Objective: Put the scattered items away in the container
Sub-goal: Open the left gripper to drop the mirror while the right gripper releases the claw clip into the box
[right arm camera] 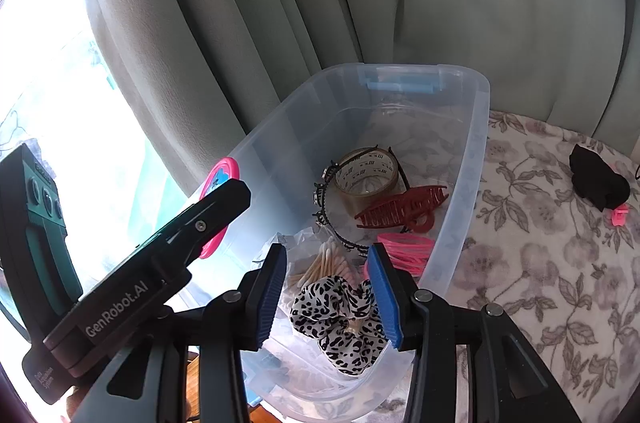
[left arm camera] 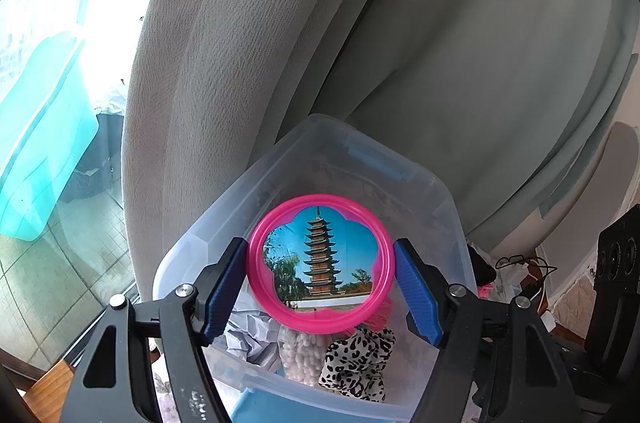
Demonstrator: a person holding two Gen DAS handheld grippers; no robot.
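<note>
Left gripper (left arm camera: 320,287) holds pink mirror (left arm camera: 319,263) — above clear bin (left arm camera: 192,243).

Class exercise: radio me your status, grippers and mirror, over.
Left gripper shut on pink mirror, above clear bin. Right gripper open, empty, over leopard scrunchie. Nothing blocking the drop.

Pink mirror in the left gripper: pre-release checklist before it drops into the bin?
1. Left gripper holds the pink mirror by both rim sides: ok.
2. Mirror above the clear bin opening: ok in the left wrist view; in the right wrist view it sits near the left wall, margin cannot tell.
3. Landing spot: cotton swabs and leopard scrunchie lie below, soft: ok.
4. Right gripper open and empty, low over the scrunchie, possibly in the drop path: cannot tell.
5. Black item remains on the floral cloth: tidying not ok.
</note>
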